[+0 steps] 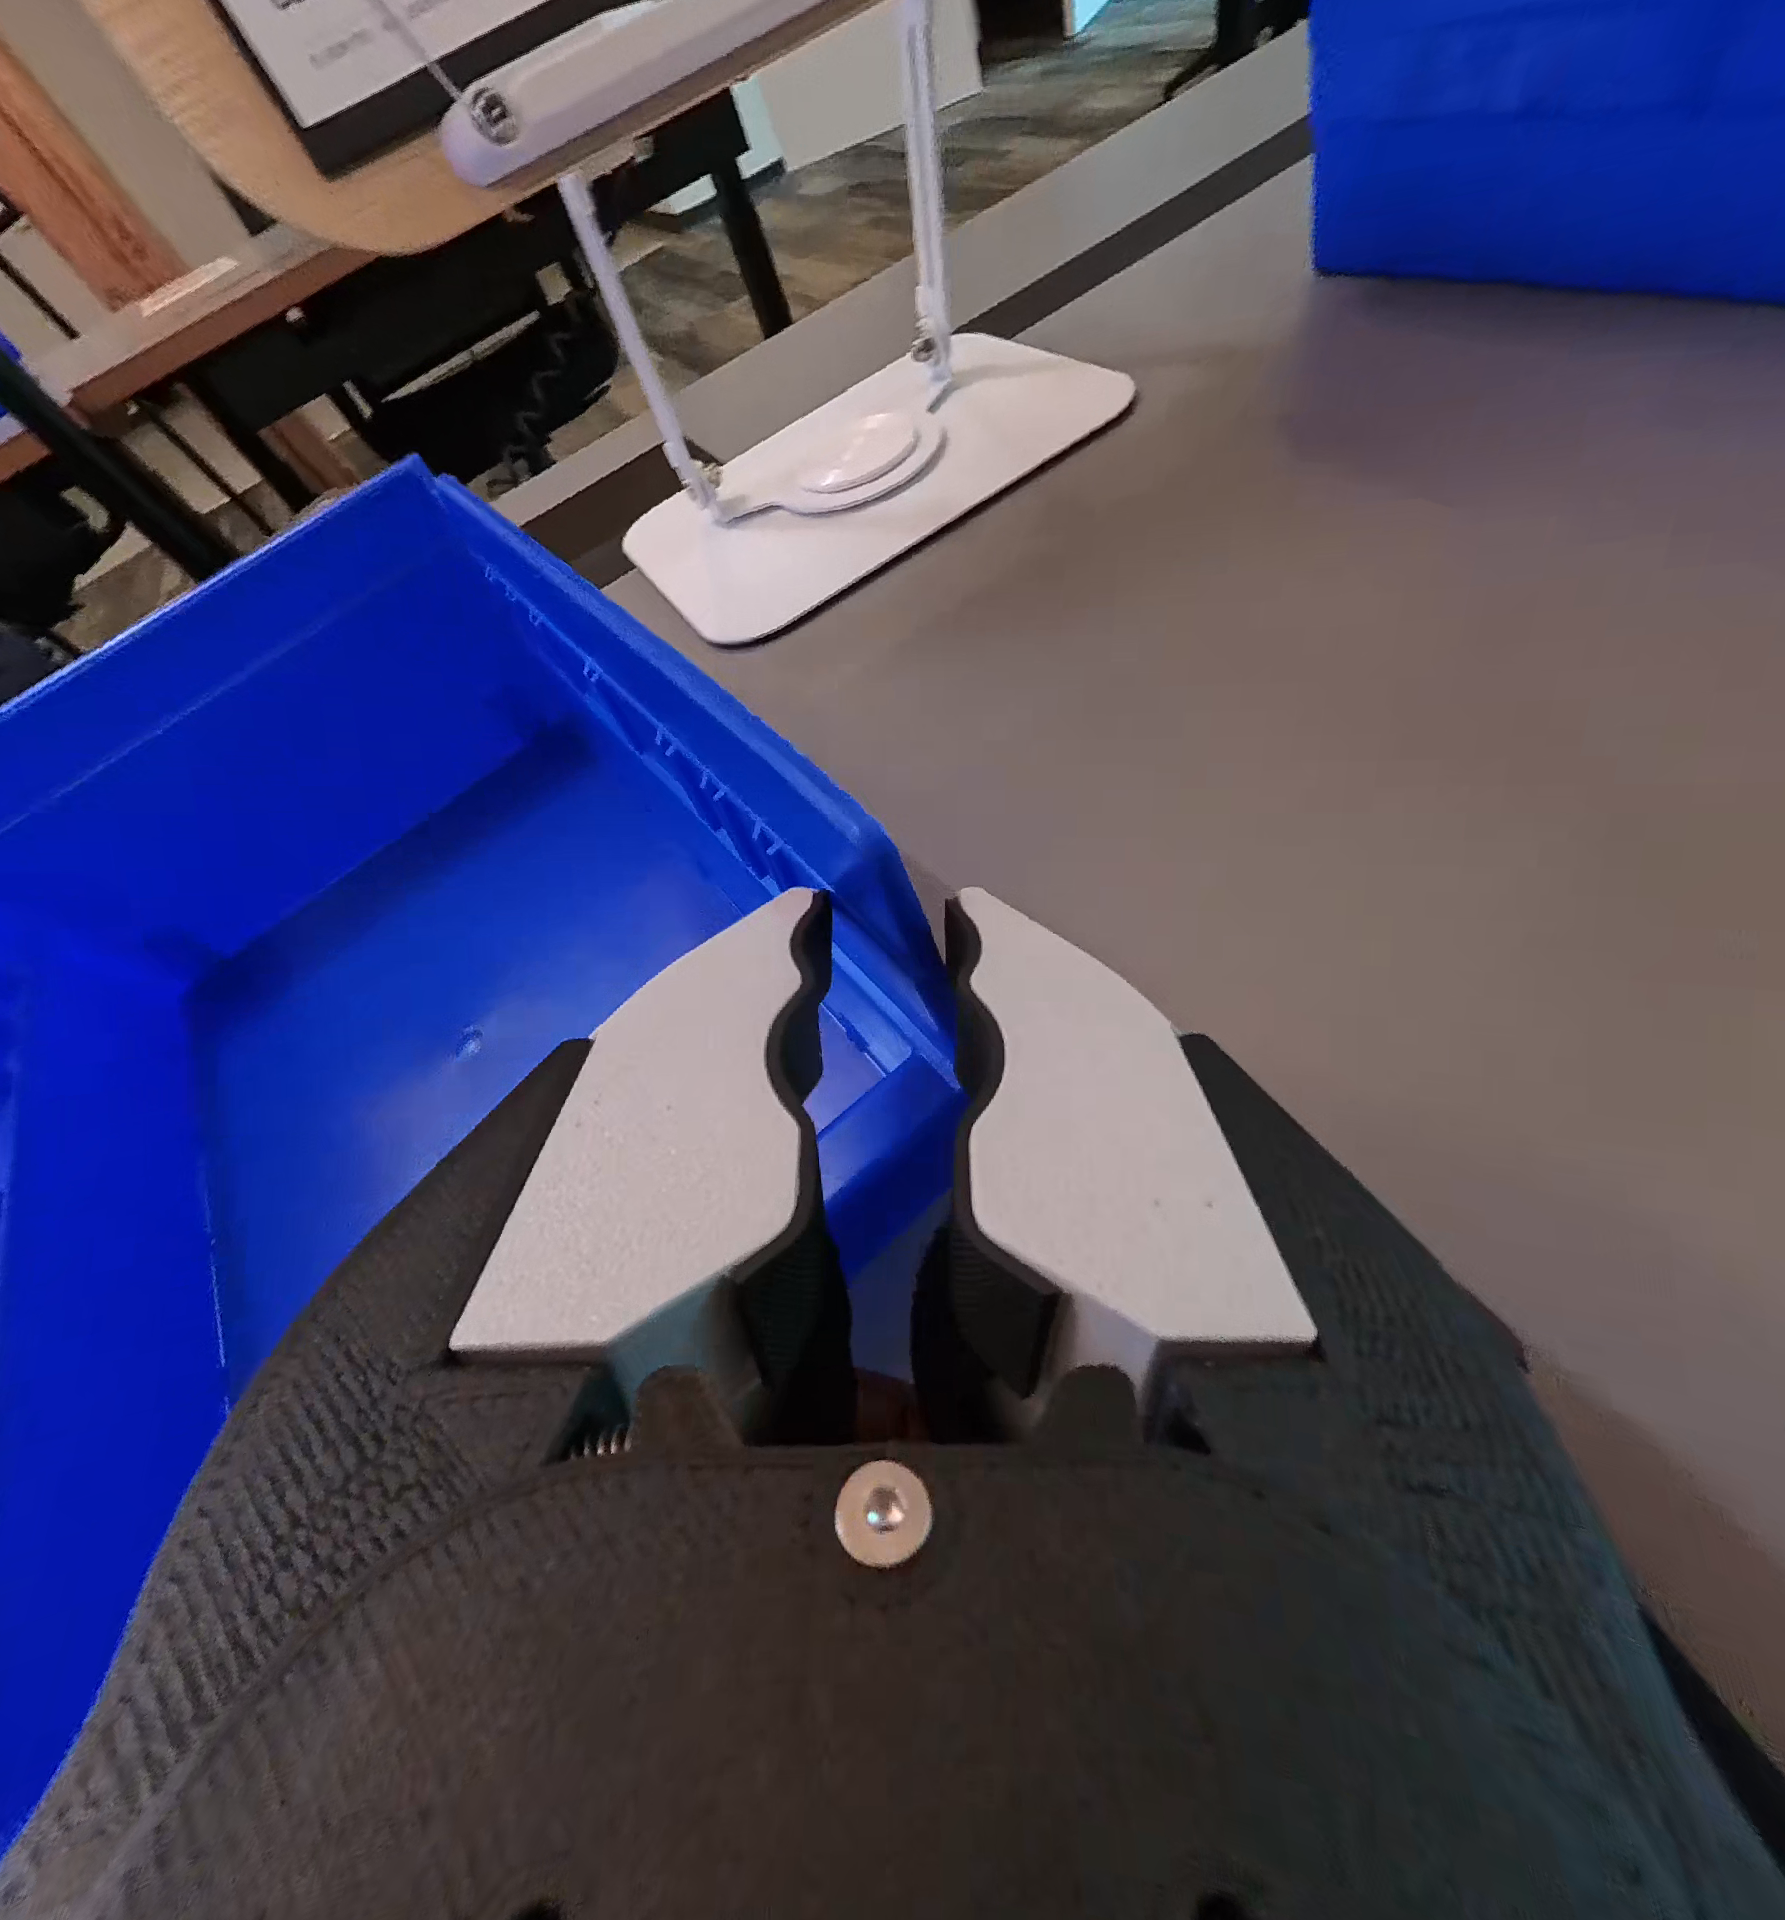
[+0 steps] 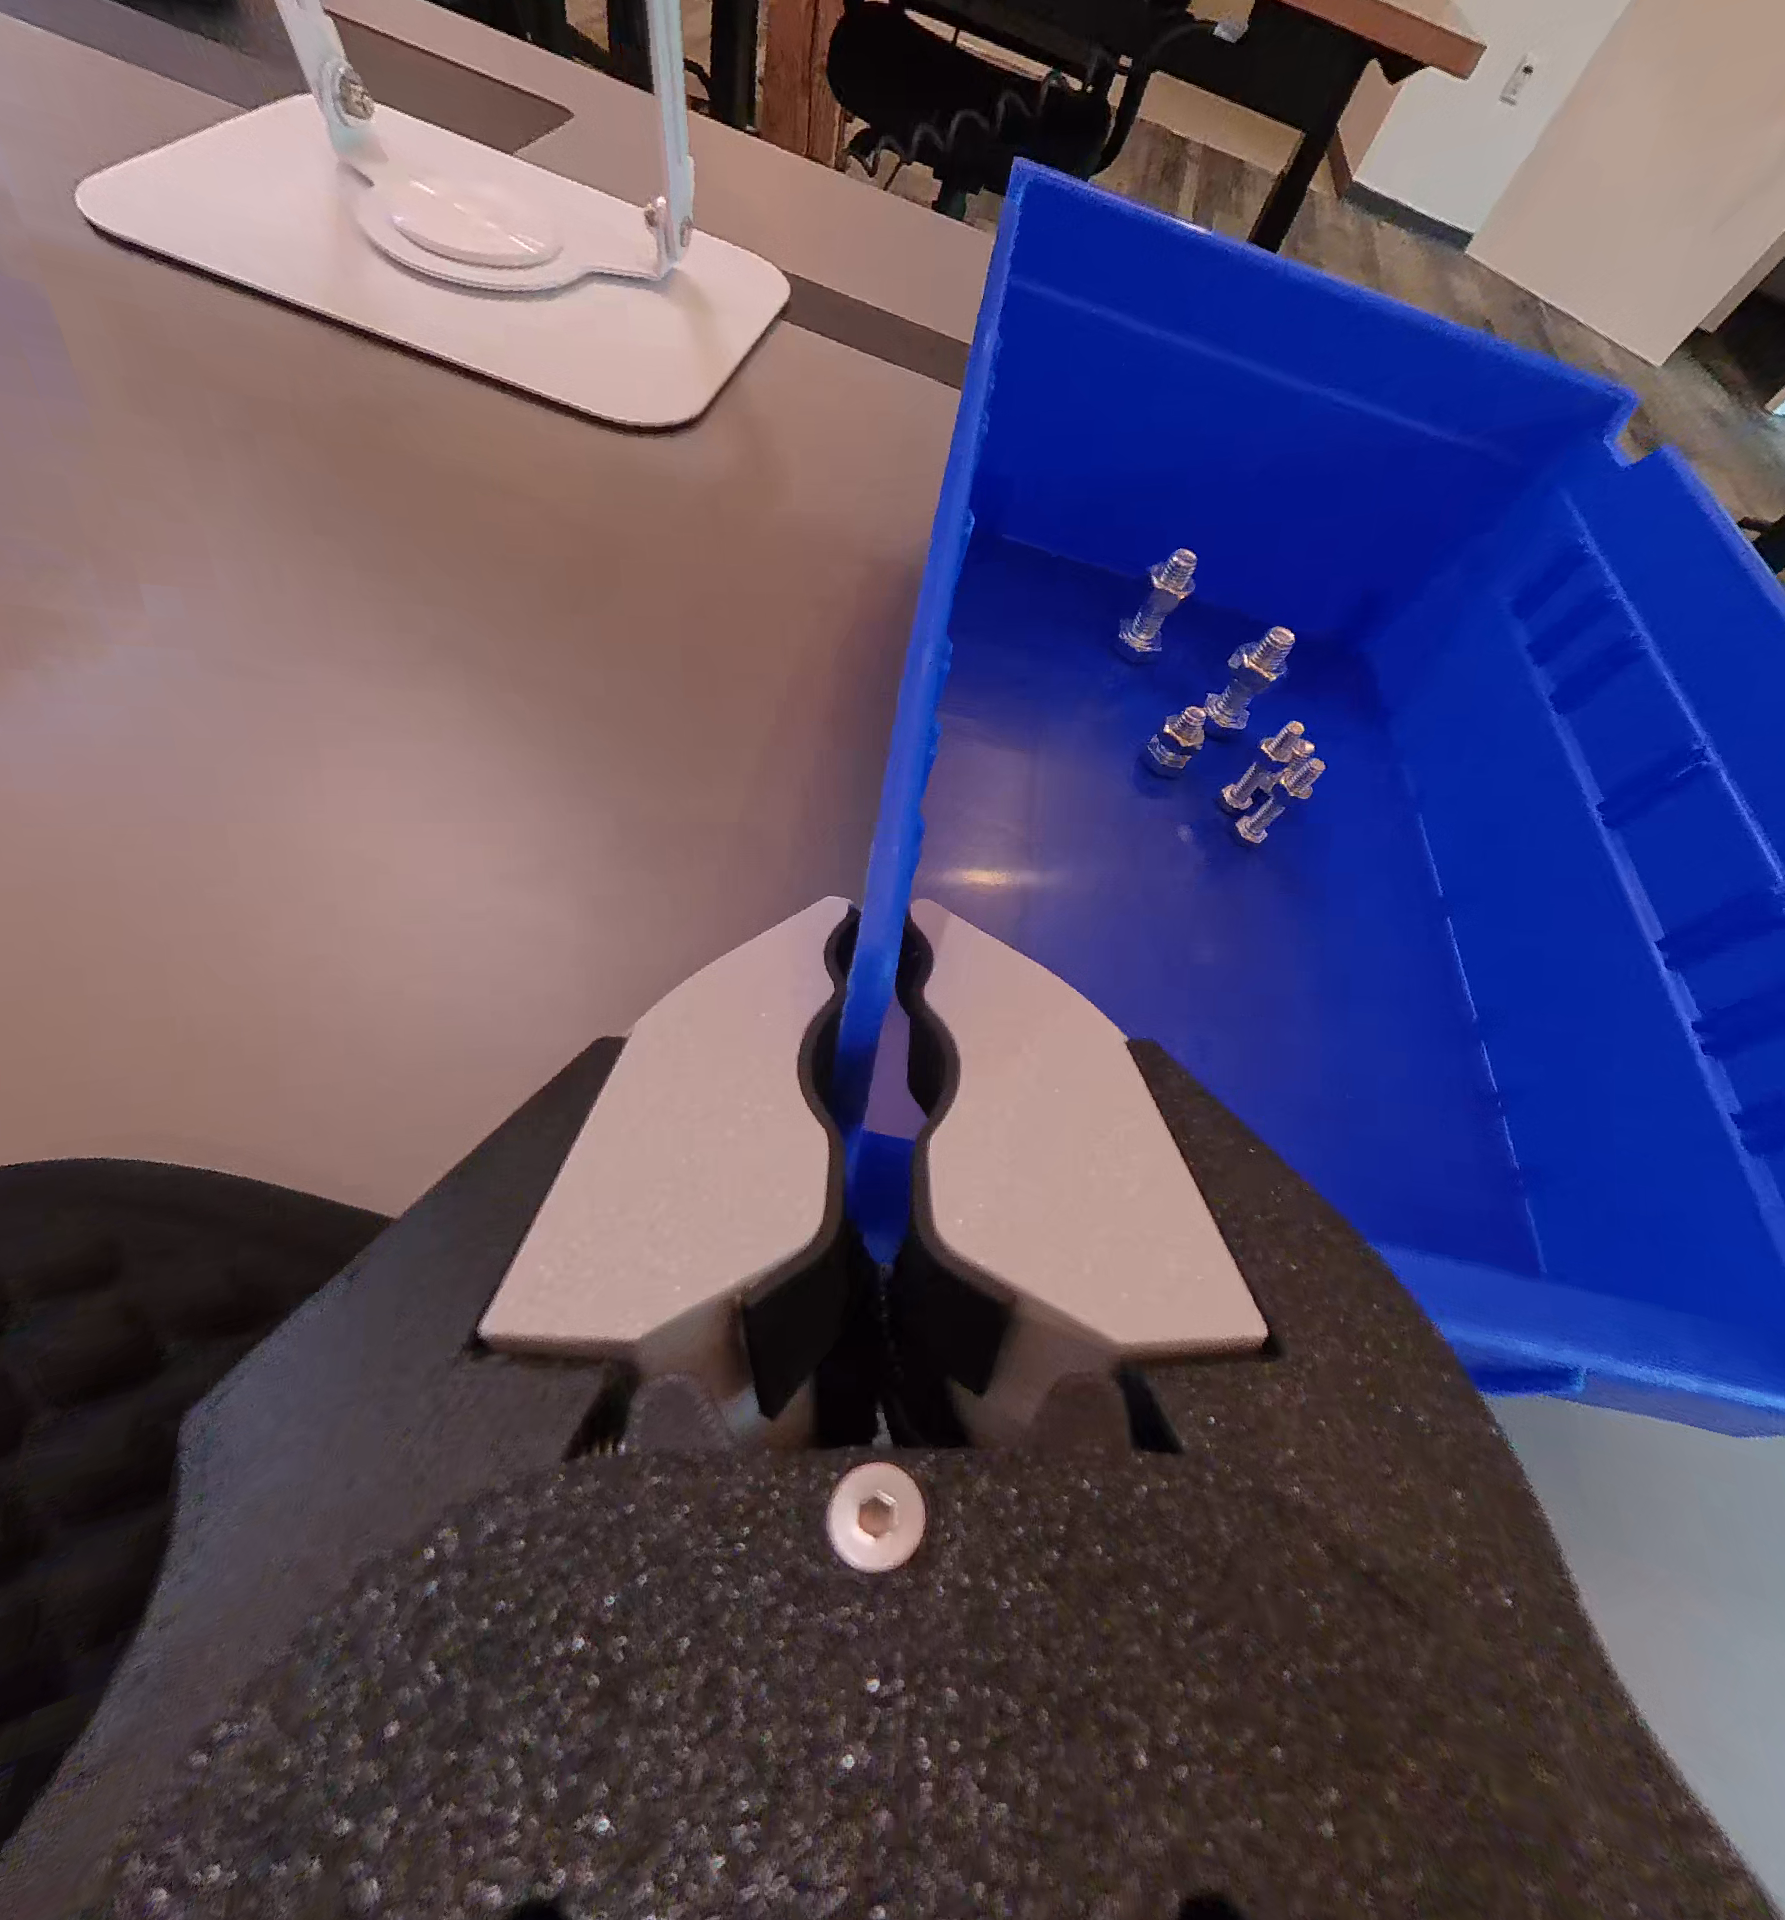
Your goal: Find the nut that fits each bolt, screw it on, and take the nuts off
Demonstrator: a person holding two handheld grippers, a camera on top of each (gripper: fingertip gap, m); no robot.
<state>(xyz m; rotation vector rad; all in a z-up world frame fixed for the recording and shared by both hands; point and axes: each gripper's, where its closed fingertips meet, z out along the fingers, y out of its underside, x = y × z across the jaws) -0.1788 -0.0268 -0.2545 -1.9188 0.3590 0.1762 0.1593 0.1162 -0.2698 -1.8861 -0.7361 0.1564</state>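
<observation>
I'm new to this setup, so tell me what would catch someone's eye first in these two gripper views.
In the right wrist view, the right gripper is clamped on the near side wall of a blue bin, and five bolts with nuts stand on its floor near the far end. In the left wrist view, the left gripper sits slightly open over the corner of an empty blue bin. A white stand base lies beyond on the grey table.

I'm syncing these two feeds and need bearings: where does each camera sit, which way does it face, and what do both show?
Left wrist view: sits on the left gripper, facing along its slightly parted fingers across an empty blue bin's corner.
Right wrist view: sits on the right gripper, shut on the near wall of a blue bin holding bolts; a black gripper body shows at lower left.
Shared: the white lamp base and the grey table.
</observation>
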